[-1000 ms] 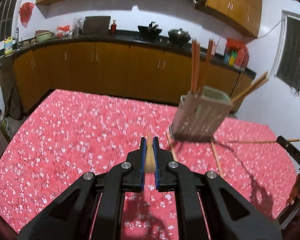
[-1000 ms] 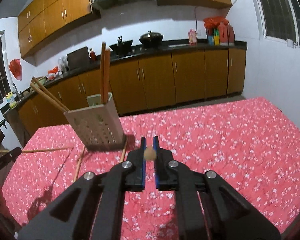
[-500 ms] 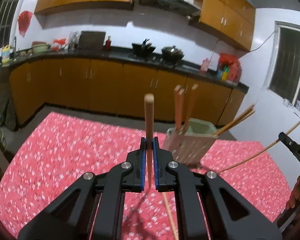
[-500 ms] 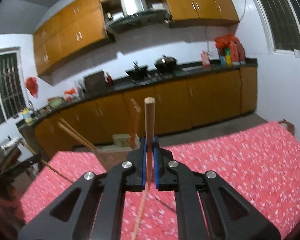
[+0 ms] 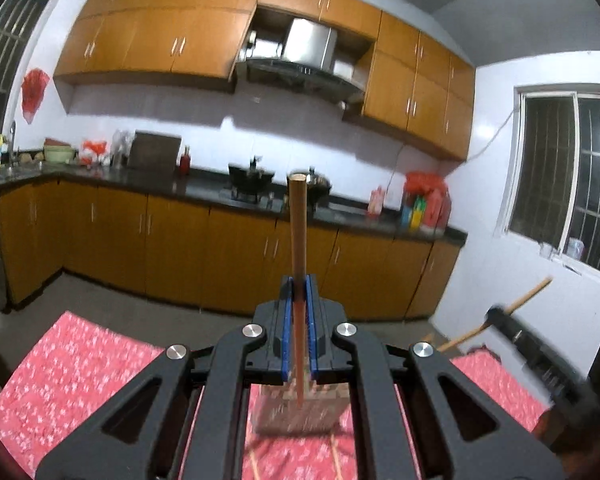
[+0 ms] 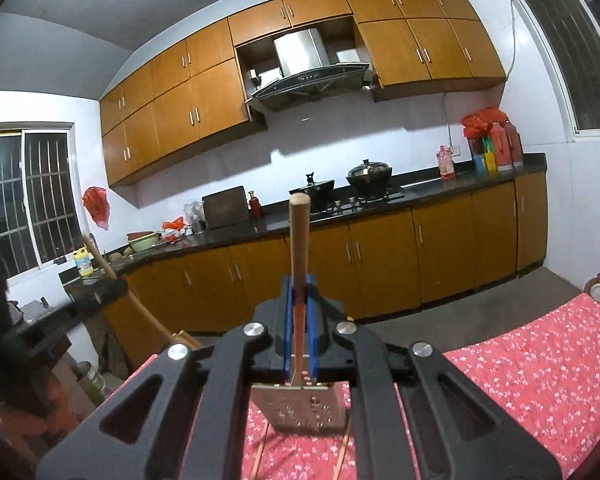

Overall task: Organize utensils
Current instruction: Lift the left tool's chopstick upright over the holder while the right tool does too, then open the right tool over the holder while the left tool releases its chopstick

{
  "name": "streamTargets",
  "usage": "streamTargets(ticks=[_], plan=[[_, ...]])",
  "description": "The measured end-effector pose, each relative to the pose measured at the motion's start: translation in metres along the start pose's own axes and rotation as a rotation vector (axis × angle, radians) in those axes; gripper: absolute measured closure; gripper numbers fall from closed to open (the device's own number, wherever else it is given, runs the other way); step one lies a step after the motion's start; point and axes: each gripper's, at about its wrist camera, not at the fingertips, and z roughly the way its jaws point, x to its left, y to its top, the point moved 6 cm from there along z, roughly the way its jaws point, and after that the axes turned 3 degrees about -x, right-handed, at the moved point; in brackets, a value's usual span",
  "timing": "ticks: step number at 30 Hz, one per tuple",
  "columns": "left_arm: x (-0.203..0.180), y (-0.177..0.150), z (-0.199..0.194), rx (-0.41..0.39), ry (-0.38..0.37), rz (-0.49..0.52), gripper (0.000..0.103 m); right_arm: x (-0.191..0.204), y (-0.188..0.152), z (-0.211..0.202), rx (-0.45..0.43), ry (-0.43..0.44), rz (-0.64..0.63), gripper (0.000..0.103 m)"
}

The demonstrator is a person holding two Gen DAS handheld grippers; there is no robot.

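Note:
My left gripper (image 5: 299, 292) is shut on a wooden chopstick (image 5: 298, 232) that stands upright, its lower tip over the beige perforated utensil holder (image 5: 300, 412) on the red table. My right gripper (image 6: 299, 292) is shut on another upright wooden chopstick (image 6: 299, 240), its tip above the same holder (image 6: 300, 408). The right gripper with its chopstick shows at the right edge of the left wrist view (image 5: 516, 332). The left gripper shows at the left edge of the right wrist view (image 6: 96, 292). Loose chopsticks (image 6: 344, 452) lie on the cloth beside the holder.
The table wears a red floral cloth (image 6: 540, 372). Behind it run orange kitchen cabinets (image 5: 180, 248) with a dark counter, a wok and pot on the stove (image 6: 340, 188), and a range hood above. A window (image 5: 572, 184) is at the right.
Both grippers lifted and tilted up, each with its chopstick turned upright. The holder has come to lie directly under both grippers, mostly hidden behind the jaws.

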Motion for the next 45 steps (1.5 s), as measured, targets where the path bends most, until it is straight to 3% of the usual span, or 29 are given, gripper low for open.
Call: streamTargets(ticks=[4,17,21,25,29,33,36,39,45], plan=[[-0.008,0.004,0.018,-0.052,0.054,0.034,0.096,-0.005,-0.004,0.020,0.020,-0.018,-0.003,0.095],[0.005,-0.043,0.058,0.088,0.060,-0.008,0.096,-0.006,-0.037,0.061,0.140,-0.029,0.006,0.092],[0.005,-0.042,0.054,0.082,0.055,-0.004,0.092,-0.001,-0.038,0.059,0.135,-0.023,0.005,0.092],[0.007,-0.038,0.046,0.064,0.057,-0.016,0.075,0.004,-0.035,0.053,0.123,-0.019,0.000,0.092],[0.008,-0.033,0.036,0.049,0.053,-0.026,0.074,0.008,-0.029,0.040,0.096,-0.011,-0.006,0.092],[0.015,-0.027,0.017,0.026,0.045,-0.048,0.074,0.007,-0.028,0.012,0.061,-0.009,-0.031,0.083],[0.026,-0.034,-0.002,0.028,0.051,-0.060,0.073,0.001,-0.046,-0.003,0.082,-0.029,-0.047,0.078],[0.041,-0.060,-0.014,0.078,0.088,-0.056,0.069,-0.015,-0.088,-0.006,0.181,-0.075,-0.052,0.078],[0.077,-0.153,-0.003,0.338,0.182,-0.068,0.069,-0.047,-0.196,0.016,0.496,-0.155,0.013,0.078]])
